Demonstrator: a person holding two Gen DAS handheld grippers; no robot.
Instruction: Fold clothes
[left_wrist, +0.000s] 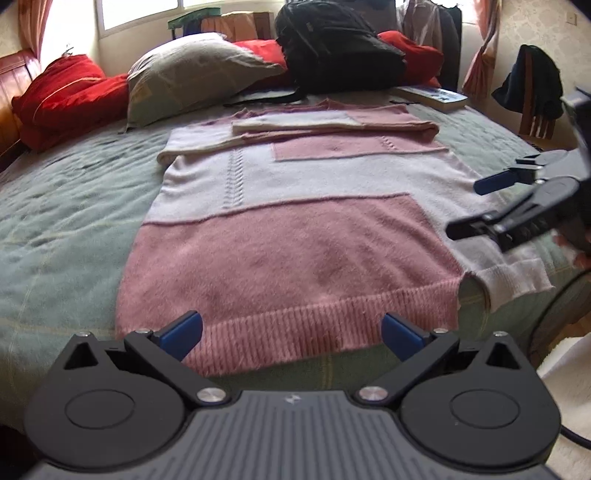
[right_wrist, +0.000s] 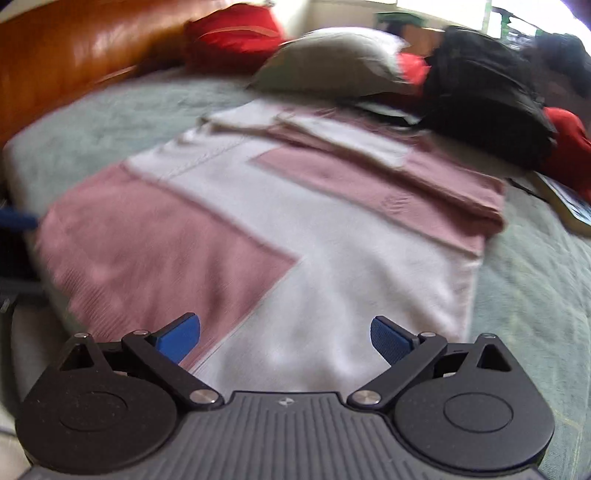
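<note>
The sweater (left_wrist: 295, 221), pink and white in blocks, lies flat on the green bedspread (left_wrist: 66, 206) of the bed, ribbed hem toward the cameras. Its far end is folded: a sleeve (left_wrist: 332, 123) lies across the chest. A second sleeve with a white ribbed cuff (left_wrist: 513, 280) lies off the sweater's near right corner, on the bedspread.

The left gripper (left_wrist: 291, 332) hangs at the sweater's hem, just above it. Its blue fingers (left_wrist: 184, 332) are spread wide, one to each side of the hem's middle stretch; nothing is between the pads and no cloth is pinched.

The right gripper (right_wrist: 284, 336) stands over the sweater's near right part, above the white panel. Its fingers (right_wrist: 391, 339) are likewise spread wide and grip nothing. In the left wrist view the same gripper (left_wrist: 480, 206) shows at the sweater's right edge, with part of a hand (left_wrist: 576, 247) behind it. The right wrist view is blurred.

Beyond the sweater's folded end lie a grey pillow (left_wrist: 195, 74), red cushions (left_wrist: 62, 96), a black backpack (left_wrist: 336, 51) and a book (left_wrist: 436, 96). A wooden headboard (right_wrist: 74, 55) stands left of the sweater.
</note>
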